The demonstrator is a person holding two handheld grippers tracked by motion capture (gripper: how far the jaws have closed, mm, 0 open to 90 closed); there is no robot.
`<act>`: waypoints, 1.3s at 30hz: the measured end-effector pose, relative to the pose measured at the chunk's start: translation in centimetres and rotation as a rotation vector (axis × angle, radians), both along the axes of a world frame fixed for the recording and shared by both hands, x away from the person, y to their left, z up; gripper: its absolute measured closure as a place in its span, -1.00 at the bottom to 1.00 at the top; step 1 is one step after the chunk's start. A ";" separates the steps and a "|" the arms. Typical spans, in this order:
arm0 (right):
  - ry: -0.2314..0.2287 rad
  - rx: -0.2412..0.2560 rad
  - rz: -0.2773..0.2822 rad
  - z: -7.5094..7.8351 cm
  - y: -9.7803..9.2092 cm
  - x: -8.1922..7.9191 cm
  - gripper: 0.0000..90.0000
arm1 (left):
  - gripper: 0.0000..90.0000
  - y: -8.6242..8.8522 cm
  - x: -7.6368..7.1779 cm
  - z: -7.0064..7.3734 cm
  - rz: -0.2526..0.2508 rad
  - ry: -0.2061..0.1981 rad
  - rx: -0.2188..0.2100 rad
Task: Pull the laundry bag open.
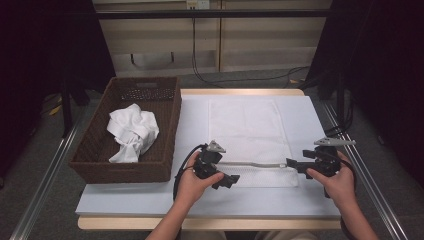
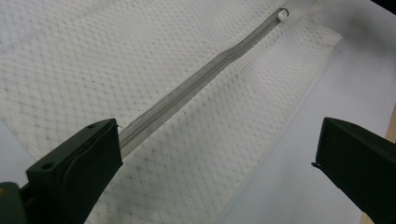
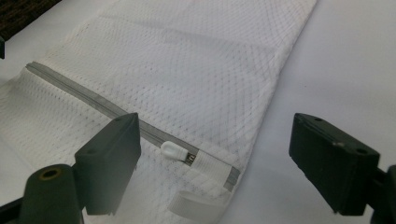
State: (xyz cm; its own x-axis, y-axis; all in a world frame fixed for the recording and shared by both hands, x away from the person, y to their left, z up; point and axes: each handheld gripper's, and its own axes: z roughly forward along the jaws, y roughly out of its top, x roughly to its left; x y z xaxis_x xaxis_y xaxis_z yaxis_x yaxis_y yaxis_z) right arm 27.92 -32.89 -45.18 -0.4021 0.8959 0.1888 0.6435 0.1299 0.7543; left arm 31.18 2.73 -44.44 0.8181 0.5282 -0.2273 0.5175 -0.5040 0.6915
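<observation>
Mesh laundry bag (image 1: 248,131) lies lengthwise away, zipper (image 1: 255,164) crosswise.

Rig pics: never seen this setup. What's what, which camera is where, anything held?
A person holds two hand tools with black jaws: the left gripper and the right gripper. One camera looks down from above; one more rides on each gripper, looking along its jaws. On the white table lies a white mesh bag, its grey zipper closed, with the pull tab at the right gripper's end. A brown basket holds a crumpled cloth. Both grippers are open, holding nothing.
</observation>
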 end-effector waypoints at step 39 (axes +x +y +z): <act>0.011 -0.003 0.016 -0.6 -0.2 -1.6 -0.63 | -0.97 -5.9 1.8 0.8 -0.033 0.056 -0.019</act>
State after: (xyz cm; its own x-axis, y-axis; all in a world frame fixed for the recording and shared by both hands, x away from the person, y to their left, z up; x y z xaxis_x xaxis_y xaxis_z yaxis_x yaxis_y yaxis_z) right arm 26.33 -33.12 -45.79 -0.4145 0.8899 0.1906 0.6494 0.1425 0.7469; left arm 32.98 -3.19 -43.64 0.8207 0.4964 -0.2830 0.5391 -0.5086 0.6713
